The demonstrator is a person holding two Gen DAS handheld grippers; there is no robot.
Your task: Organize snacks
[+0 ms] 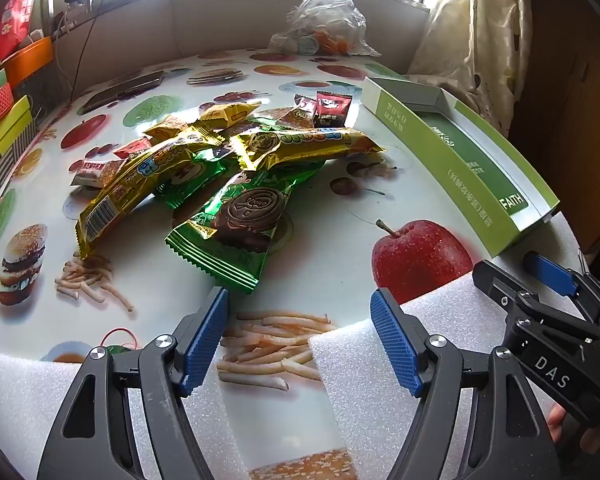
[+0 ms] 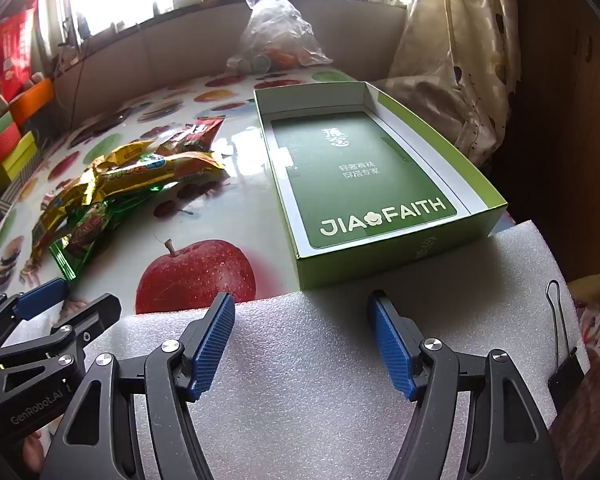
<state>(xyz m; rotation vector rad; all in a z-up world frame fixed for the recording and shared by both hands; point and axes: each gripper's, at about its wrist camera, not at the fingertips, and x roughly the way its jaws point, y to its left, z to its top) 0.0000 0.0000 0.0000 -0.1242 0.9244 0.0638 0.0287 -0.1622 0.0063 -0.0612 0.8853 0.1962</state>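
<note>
A pile of snack packets (image 1: 204,160) lies on the fruit-print table: gold ones (image 1: 308,144), green cookie ones (image 1: 236,220), small red ones (image 1: 332,108). The pile also shows in the right wrist view (image 2: 112,192). An open green box (image 2: 380,184) stands right of the pile, holding nothing; it also shows in the left wrist view (image 1: 460,152). My left gripper (image 1: 300,340) is open and empty, low over the table's near edge just short of the green packet. My right gripper (image 2: 300,344) is open and empty over white foam, just short of the box.
White foam sheets (image 2: 320,380) cover the table's near edge. A clear plastic bag (image 1: 324,20) sits at the far side. Coloured boxes (image 1: 4,112) are stacked at the left. A phone (image 1: 120,90) lies at the far left. A binder clip (image 2: 564,360) grips the foam at the right.
</note>
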